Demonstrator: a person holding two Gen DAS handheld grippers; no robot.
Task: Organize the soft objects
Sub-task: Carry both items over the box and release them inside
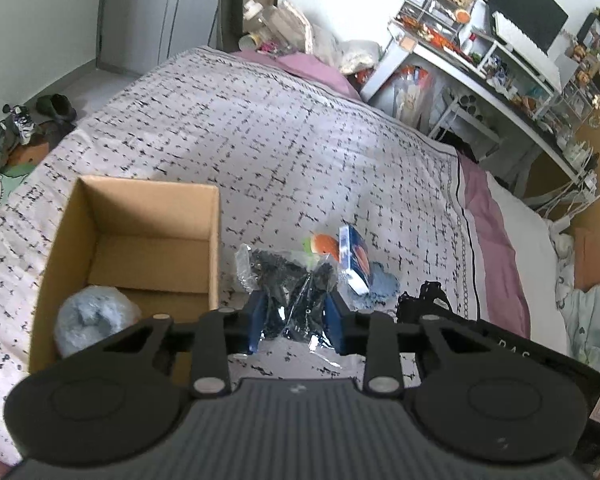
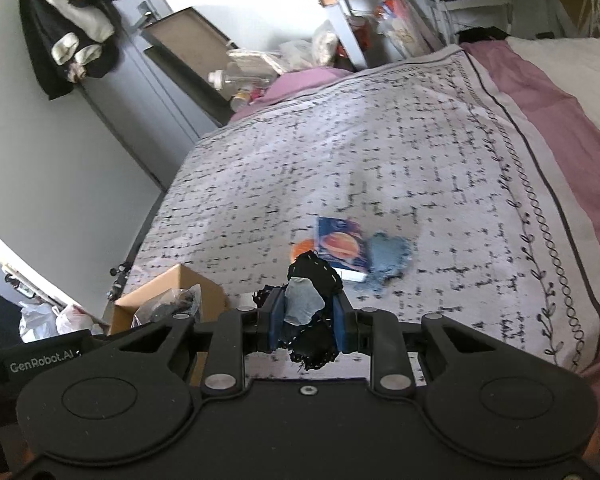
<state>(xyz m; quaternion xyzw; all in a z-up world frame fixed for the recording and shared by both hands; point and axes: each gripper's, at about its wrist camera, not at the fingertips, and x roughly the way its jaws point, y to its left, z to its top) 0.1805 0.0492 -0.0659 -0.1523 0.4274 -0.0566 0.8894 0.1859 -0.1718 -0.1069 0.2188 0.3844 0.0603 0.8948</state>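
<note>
Left gripper (image 1: 296, 320) jaws pinching crinkly bagged black item (image 1: 288, 280), light, slippery; beside cardboard box (image 1: 140, 216). Right gripper (image 2: 306, 320) jaws pinching limp black fabric (image 2: 316, 280); grip mid-bundle.

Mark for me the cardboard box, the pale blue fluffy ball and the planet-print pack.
cardboard box (image 1: 216, 240), left wrist view, on its right wall.
pale blue fluffy ball (image 1: 94, 316), left wrist view, on its middle, inside the box.
planet-print pack (image 2: 342, 246), right wrist view, on the printed front.
</note>
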